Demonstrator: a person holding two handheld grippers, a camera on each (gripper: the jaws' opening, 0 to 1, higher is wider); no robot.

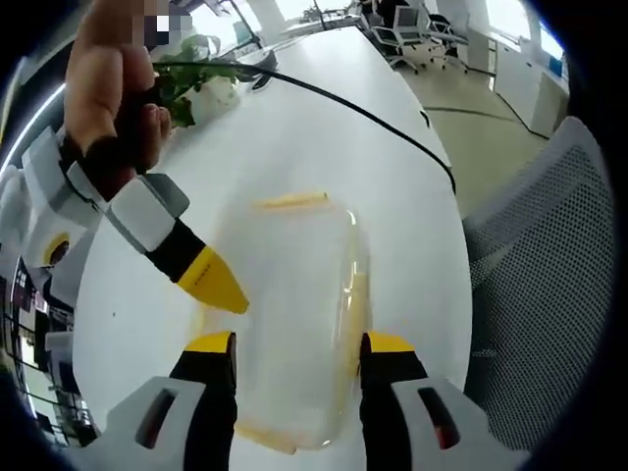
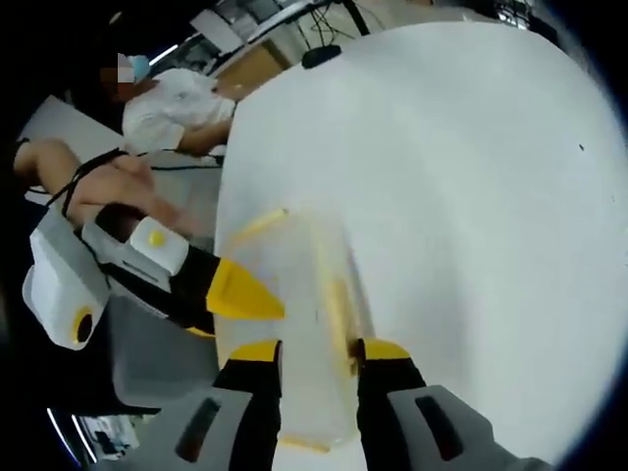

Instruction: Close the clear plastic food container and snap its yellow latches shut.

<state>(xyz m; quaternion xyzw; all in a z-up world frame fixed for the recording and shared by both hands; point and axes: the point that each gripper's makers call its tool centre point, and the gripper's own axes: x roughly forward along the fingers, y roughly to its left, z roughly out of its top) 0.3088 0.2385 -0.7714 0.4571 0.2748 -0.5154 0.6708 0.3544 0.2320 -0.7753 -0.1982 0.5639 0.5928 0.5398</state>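
While I look along the left claw [image 1: 297,343], its two yellow-tipped jaws stand spread, one on each long side of the clear container [image 1: 294,314], which lies on the white bench [image 1: 324,128]. I cannot tell whether the jaws touch its walls. A yellow latch [image 1: 290,201] shows along the container's far end, and another yellow strip [image 1: 355,294] runs down its long side by one jaw. The right claw [image 1: 211,280] comes into this view from the other side, held in a hand [image 1: 113,88]; its yellow tip sits at the container's long wall, and I cannot tell whether its jaws are spread there. Far along the bench lie a black cable [image 1: 373,113] and some green leaves [image 1: 191,83]. A mesh chair [image 1: 549,275] stands off the bench edge.

From the right gripper view, my right claw [image 2: 316,355] has its jaws apart over the container [image 2: 294,334], which lies near the bench edge [image 2: 442,147]. The left claw [image 2: 240,291] points in from the side with its yellow tip at the container's wall. A person in a white shirt [image 2: 182,108] sits beyond the bench.
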